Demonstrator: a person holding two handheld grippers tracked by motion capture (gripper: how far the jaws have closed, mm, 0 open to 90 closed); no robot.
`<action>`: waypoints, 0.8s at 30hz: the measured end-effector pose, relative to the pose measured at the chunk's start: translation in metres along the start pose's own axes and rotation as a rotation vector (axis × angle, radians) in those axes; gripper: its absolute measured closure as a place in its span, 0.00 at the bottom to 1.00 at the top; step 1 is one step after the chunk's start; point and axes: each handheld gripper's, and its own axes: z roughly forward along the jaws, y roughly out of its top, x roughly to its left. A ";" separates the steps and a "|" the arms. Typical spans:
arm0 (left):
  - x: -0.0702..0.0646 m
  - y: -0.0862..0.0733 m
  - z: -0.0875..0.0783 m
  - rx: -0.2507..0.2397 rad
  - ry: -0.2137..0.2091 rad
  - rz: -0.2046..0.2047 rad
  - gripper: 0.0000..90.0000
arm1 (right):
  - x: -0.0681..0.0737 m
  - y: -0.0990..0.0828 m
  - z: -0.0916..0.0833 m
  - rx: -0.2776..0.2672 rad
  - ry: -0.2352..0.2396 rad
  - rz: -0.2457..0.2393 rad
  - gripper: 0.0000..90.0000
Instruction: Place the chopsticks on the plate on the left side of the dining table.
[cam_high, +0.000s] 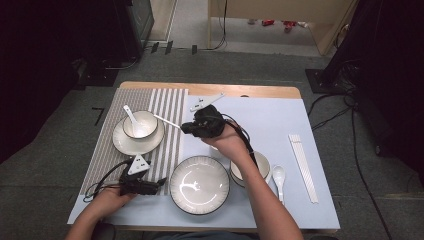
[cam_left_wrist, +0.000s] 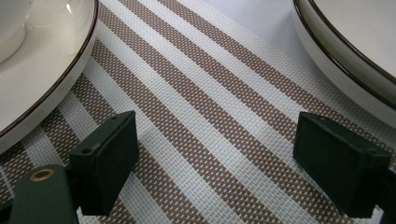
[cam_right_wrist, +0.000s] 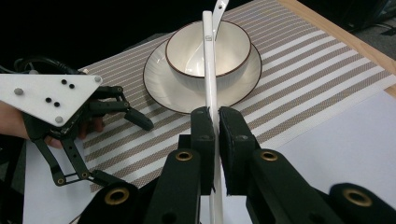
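My right gripper (cam_high: 186, 127) (cam_right_wrist: 217, 122) is shut on a white chopstick (cam_high: 167, 121) (cam_right_wrist: 208, 70), held above the table. The stick points at a white bowl (cam_high: 141, 125) (cam_right_wrist: 187, 51) on a dark-rimmed plate (cam_high: 131, 146) (cam_right_wrist: 161, 81), which sits on a striped placemat (cam_high: 170, 107). A white spoon (cam_high: 130, 115) (cam_right_wrist: 219, 8) rests in that bowl. My left gripper (cam_high: 159, 183) (cam_left_wrist: 215, 172) (cam_right_wrist: 125, 149) lies low over the placemat near the front edge. Its jaws stand wide apart with only woven mat (cam_left_wrist: 210, 116) between them.
A large empty plate (cam_high: 199, 185) (cam_left_wrist: 345, 42) sits front centre. A second bowl (cam_high: 262, 166) is partly under the right forearm, with a spoon (cam_high: 278, 178) beside it. More white chopsticks (cam_high: 303, 167) lie at the right on the pale blue cloth (cam_high: 270, 120).
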 end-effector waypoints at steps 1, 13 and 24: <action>0.000 0.000 0.000 0.000 0.000 0.000 0.16 | 0.000 0.000 0.000 0.001 0.000 0.001 0.95; 0.000 0.000 0.000 0.003 -0.002 0.000 0.16 | 0.005 0.007 0.006 0.006 0.003 -0.009 0.95; 0.000 0.000 0.000 0.003 -0.001 0.000 0.16 | 0.007 0.011 0.013 0.001 0.011 -0.011 0.95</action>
